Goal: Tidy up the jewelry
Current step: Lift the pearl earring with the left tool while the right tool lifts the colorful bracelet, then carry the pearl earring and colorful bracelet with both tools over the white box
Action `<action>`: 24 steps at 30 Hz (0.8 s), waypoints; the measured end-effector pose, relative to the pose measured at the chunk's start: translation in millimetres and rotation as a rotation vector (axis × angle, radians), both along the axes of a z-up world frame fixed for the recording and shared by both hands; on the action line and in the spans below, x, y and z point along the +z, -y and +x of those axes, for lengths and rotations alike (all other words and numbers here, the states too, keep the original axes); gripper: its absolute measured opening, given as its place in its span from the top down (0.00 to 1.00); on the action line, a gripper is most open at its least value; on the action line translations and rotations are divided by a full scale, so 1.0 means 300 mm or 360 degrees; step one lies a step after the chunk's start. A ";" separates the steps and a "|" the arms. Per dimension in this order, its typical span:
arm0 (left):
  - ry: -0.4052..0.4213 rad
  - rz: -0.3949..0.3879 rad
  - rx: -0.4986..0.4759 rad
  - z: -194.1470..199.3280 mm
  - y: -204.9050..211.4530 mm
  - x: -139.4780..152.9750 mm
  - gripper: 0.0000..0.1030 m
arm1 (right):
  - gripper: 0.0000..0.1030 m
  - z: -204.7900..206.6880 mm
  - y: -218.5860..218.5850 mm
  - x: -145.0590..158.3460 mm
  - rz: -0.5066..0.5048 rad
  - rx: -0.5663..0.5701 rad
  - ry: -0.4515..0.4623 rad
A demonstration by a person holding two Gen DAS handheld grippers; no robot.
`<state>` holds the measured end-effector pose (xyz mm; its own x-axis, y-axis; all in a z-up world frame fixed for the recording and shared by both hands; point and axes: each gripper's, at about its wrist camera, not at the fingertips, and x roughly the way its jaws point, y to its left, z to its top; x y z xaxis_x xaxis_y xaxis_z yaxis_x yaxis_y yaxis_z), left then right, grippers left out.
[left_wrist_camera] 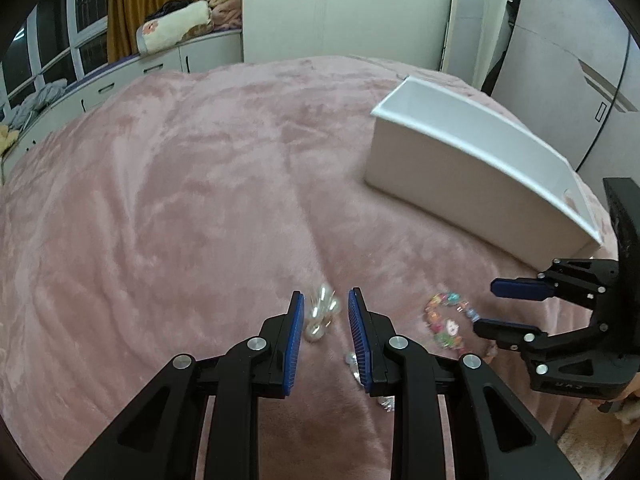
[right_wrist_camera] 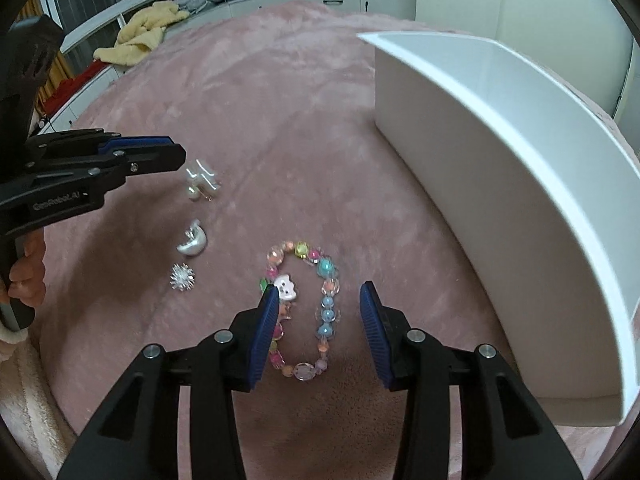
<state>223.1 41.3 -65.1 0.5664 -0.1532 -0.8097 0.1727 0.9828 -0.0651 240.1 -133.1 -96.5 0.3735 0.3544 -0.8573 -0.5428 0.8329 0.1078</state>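
Note:
A pearl cluster (left_wrist_camera: 322, 312) lies on the pink blanket between the tips of my open left gripper (left_wrist_camera: 325, 300); it also shows in the right wrist view (right_wrist_camera: 202, 180), next to the left gripper (right_wrist_camera: 176, 158). A colourful bead bracelet (right_wrist_camera: 304, 308) lies flat between the fingers of my open right gripper (right_wrist_camera: 318, 294), and shows in the left wrist view (left_wrist_camera: 446, 322) beside the right gripper (left_wrist_camera: 486, 306). A silver shell-shaped piece (right_wrist_camera: 193, 240) and a spiky silver piece (right_wrist_camera: 182, 277) lie left of the bracelet. Neither gripper holds anything.
An open white box (right_wrist_camera: 500, 168) stands on the blanket (right_wrist_camera: 280, 100) right of the bracelet, and shows in the left wrist view (left_wrist_camera: 472, 168) at far right. White cabinets, windows and piled fabric line the room beyond the bed.

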 end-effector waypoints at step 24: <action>-0.0181 0.0045 -0.0106 0.048 0.031 -0.171 0.85 | 0.89 0.010 -0.020 -0.075 -0.0050 0.0056 -0.0111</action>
